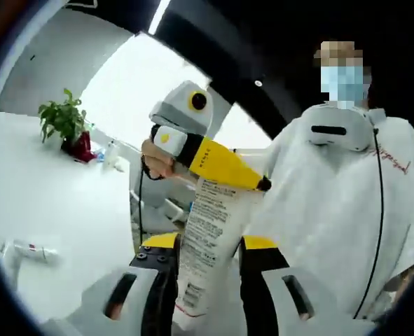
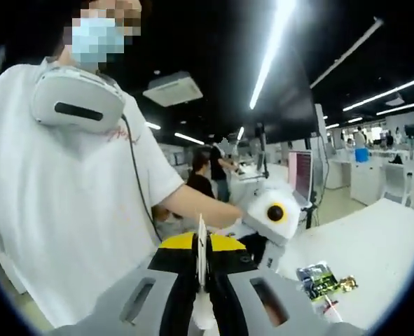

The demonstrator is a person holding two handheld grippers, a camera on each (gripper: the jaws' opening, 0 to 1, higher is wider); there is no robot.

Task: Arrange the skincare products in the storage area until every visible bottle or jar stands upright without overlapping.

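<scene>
Skincare tube (image 1: 207,245), white with fine print too small to read, stands between the jaws of the left gripper (image 1: 205,280) in the left gripper view, its lower end cut off at the frame's bottom edge. The right gripper (image 1: 214,162), yellow and black, reaches in from above and meets the tube's upper end; its fingertips are hard to make out there. In the right gripper view, the right gripper (image 2: 202,280) pinches a thin white edge (image 2: 201,252) of the tube, jaws nearly together. Another white tube (image 1: 30,252) lies flat on the white counter (image 1: 59,196), well apart, near a potted plant (image 1: 68,126). A person in a white shirt (image 1: 333,203) stands behind.
</scene>
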